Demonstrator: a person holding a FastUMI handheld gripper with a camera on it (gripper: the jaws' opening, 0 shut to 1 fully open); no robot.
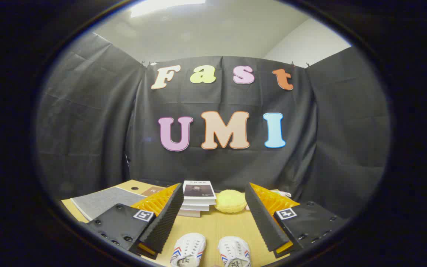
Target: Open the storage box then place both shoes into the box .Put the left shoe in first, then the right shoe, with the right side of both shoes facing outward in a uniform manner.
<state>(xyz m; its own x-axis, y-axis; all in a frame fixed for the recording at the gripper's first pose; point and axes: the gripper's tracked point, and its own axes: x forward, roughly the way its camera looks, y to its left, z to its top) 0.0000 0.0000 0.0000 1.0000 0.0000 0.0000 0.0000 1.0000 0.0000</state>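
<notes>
Two white lace-up shoes with red and blue side stripes, one (188,251) beside the other (235,253), stand on the tan table (217,226), toes pointing toward the booth wall, in the gap between the gripper's (213,211) fingers. The jaws are spread wide and hold nothing. Beyond them lie a stack of books (198,198), a round yellow cushion (230,201) and a grey mat (104,202).

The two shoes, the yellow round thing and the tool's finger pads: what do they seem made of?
Shoes: probably white canvas, matte, laced, with red-blue side stripes. Yellow round thing: looks soft, foam or plush, with a dimpled matte surface; uncertain. Finger pads: black ribbed rubber or foam, matte. The tool is open above the wooden-looking table.
</notes>
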